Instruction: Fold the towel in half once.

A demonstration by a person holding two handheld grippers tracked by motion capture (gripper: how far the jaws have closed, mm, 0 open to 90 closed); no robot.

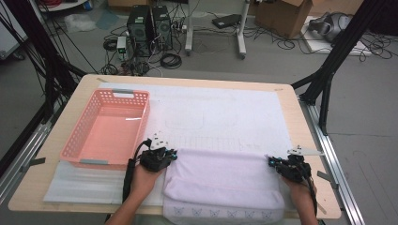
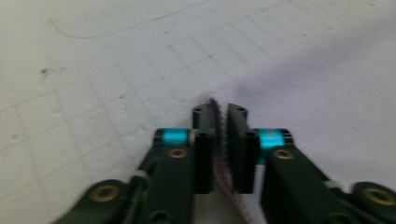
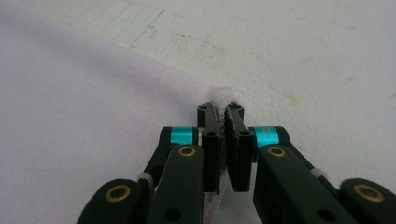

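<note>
The step in hand looks like the grasp that opens a fold: the left gripper (image 1: pixel 170 153) and the right gripper (image 1: pixel 272 161) each pinch a far corner of the pale lilac towel (image 1: pixel 220 180), which lies on the counter (image 1: pixel 300 117) to the right of the pink basket (image 1: pixel 82 145), its near hem at the counter's near edge. In both gripper views the fingers (image 2: pixel 205 154) are pressed together on the towel's edge, the cloth standing upright between them and poking out past their tips. Next, I judge, both corners should rise together and level, probably toward the near hem, though blur hides how many layers each pinch holds.
</note>
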